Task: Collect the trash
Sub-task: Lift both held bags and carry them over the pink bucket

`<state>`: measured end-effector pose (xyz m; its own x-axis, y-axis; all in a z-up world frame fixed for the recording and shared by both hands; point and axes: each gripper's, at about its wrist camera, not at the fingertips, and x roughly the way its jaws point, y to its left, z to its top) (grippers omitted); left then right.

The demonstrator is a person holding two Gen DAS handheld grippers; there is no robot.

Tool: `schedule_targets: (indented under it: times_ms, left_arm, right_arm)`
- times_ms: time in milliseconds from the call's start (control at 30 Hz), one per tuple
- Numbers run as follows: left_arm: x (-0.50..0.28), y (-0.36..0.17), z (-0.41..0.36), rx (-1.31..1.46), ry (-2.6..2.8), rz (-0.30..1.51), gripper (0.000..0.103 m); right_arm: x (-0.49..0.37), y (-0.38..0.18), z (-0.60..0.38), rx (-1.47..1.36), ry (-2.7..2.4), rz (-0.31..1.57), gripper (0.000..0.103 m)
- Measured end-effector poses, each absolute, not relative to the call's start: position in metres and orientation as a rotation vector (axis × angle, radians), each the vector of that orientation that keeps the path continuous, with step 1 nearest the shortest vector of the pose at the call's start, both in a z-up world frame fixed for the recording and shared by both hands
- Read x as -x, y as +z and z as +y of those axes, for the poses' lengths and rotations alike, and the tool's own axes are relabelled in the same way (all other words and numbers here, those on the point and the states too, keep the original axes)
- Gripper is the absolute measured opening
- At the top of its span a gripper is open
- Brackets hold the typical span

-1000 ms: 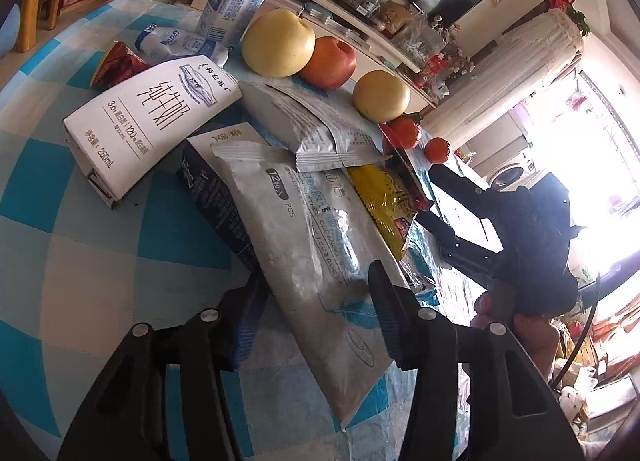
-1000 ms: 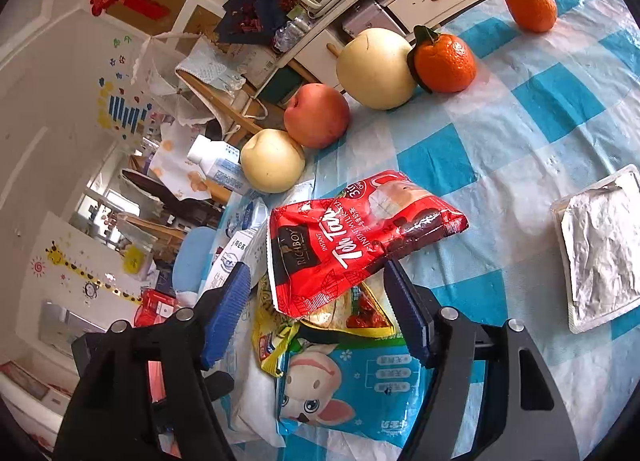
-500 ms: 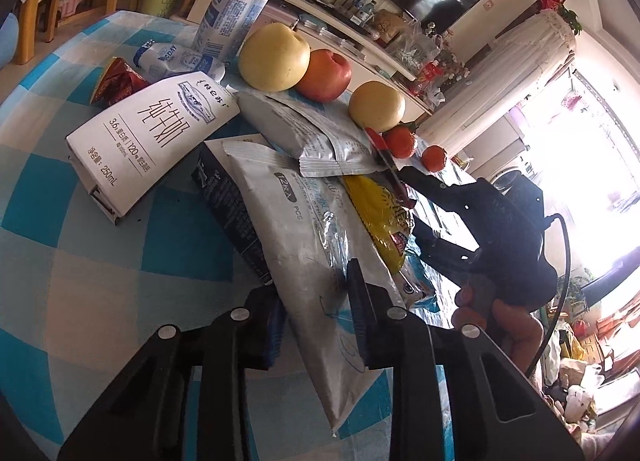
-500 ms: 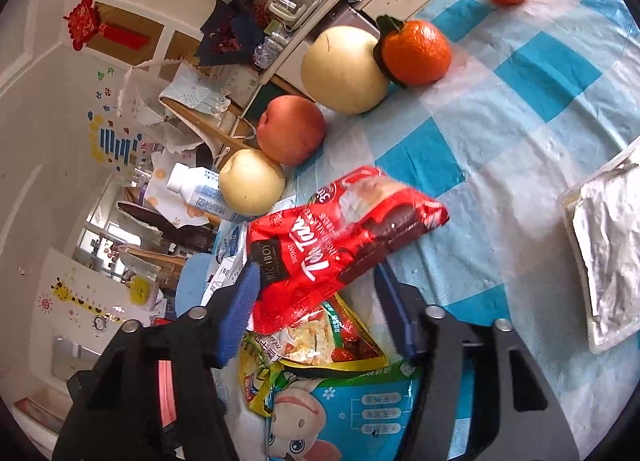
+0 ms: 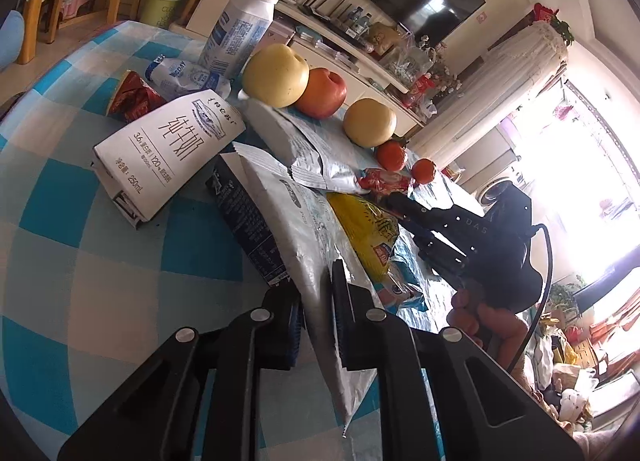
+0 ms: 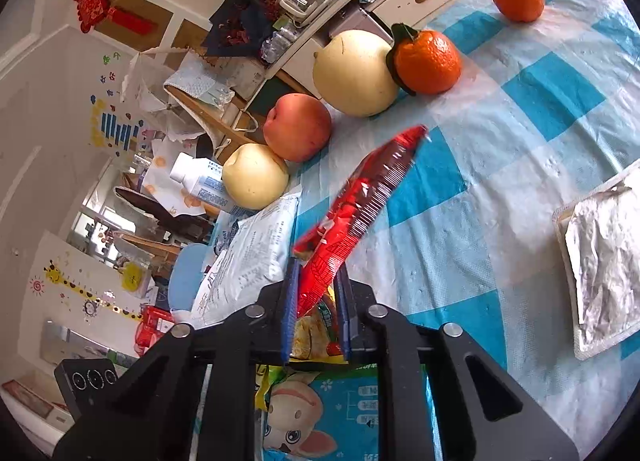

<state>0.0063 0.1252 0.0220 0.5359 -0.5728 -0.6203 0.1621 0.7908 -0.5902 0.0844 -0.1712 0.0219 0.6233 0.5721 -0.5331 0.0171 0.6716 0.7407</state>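
The left gripper is closing on the near end of a long silver pouch, its pads pressed against it. The pouch lies on the checked table, just right of a dark blue carton and near a white milk carton. The right gripper is closing on a red snack wrapper, pinched edge-on and tilted up over the table. On the far side sit 2 pears, an apple and 2 oranges.

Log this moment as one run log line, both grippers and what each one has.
left gripper: closing on silver pouch | right gripper: closing on red snack wrapper | both items pinched at table
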Motion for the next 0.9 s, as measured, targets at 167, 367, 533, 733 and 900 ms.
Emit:
schedule_targets:
  times_ms: [167,367,533,733,900]
  left_arm:
    - [0.000,0.028,0.135,0.511,-0.466,0.882,0.011]
    - [0.010,0.035,0.150,0.527,-0.464,0.847,0.010]
    - [0.017,0.043,0.160,0.544,-0.462,0.814,0.009]
    - [0.023,0.051,0.176,0.561,-0.447,0.778,0.009]
    - [0.029,0.058,0.193,0.570,-0.415,0.741,0.009]
  right_arm:
    - [-0.077,0.041,-0.159,-0.657,0.383,0.812,0.009]
    - [-0.066,0.060,-0.142,-0.522,0.386,0.768,0.009]
    - [-0.053,0.075,-0.135,-0.463,0.389,0.715,0.008]
    - [-0.037,0.088,-0.119,-0.395,0.415,0.684,0.008]
    - [-0.025,0.095,-0.102,-0.356,0.441,0.675,0.008]
